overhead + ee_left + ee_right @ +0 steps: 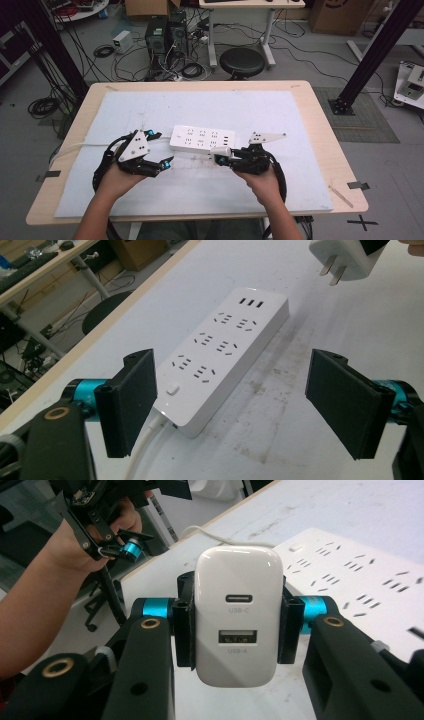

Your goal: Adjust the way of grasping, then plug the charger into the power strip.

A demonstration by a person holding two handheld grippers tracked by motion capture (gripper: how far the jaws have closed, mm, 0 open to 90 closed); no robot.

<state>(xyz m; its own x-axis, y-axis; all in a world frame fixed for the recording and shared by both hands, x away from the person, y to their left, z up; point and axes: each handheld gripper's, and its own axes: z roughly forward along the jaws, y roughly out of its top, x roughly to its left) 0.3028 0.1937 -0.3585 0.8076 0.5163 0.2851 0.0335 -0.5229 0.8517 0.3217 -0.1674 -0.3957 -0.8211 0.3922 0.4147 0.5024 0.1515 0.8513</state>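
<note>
Right gripper [234, 625] clamped on white charger [238, 615], hovering just near of power strip [202, 138] mid-surface. Left gripper [235, 400] open, empty, off the strip's left end. Risk: unbraced strip sliding under insertion, prongs missing slots.

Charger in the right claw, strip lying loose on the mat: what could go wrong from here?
1. The power strip lies unheld; the left claw stands open with nothing between its pads, so pushing a plug in may slide the strip.
2. The charger is clamped only by its sides in the right claw, so it could tilt under push.
3. Its prongs hang clear of the sockets; misalignment may jam them.
</note>
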